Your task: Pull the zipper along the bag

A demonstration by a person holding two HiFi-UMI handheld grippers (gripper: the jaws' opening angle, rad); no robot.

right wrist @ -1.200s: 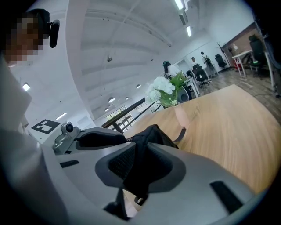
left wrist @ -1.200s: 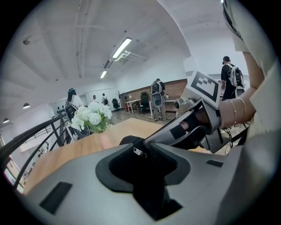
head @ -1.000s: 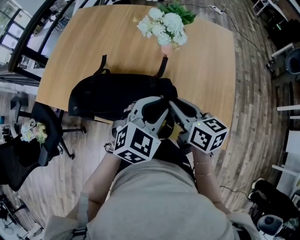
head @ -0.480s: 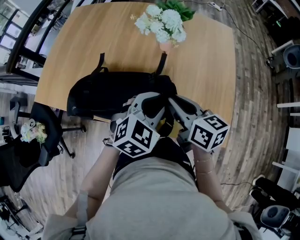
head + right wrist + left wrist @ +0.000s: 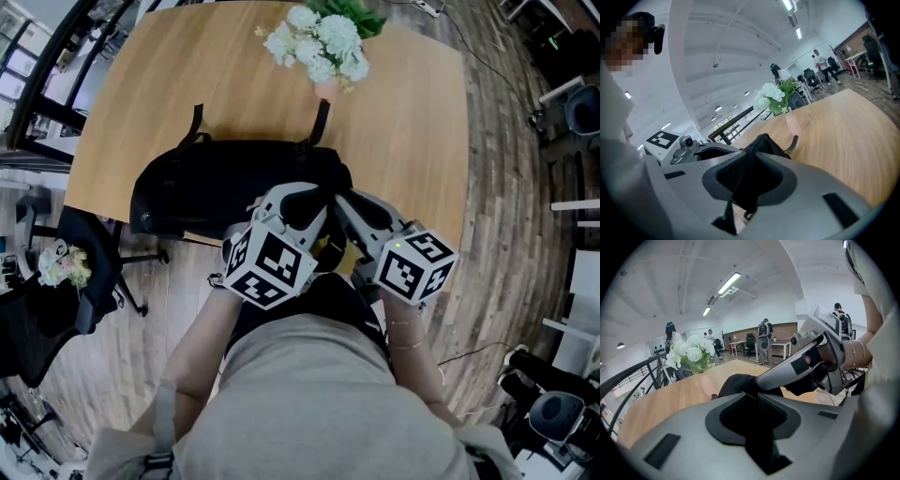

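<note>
A black bag [image 5: 216, 187] lies along the near edge of the wooden table [image 5: 403, 122]. Both grippers meet at its right near end. My right gripper [image 5: 336, 204] is shut on a fold of the bag's black fabric [image 5: 764, 143], which fills the space between its pads in the right gripper view [image 5: 747, 161]; a small ring hangs below. My left gripper [image 5: 314, 202] sits just left of it with its jaws closing. In the left gripper view [image 5: 754, 401] a narrow gap remains, with a thin black edge of the bag [image 5: 738, 383] at the tips.
A vase of white flowers [image 5: 323, 42] stands at the table's far side, behind the bag's two straps [image 5: 319, 127]. A black office chair [image 5: 84, 272] stands on the floor at the left. The bag lies close to the table's near edge. People stand far off in the room [image 5: 764, 331].
My left gripper has edged forward toward the bag's end beside the right one. The right gripper has kept its place on the fabric.
</note>
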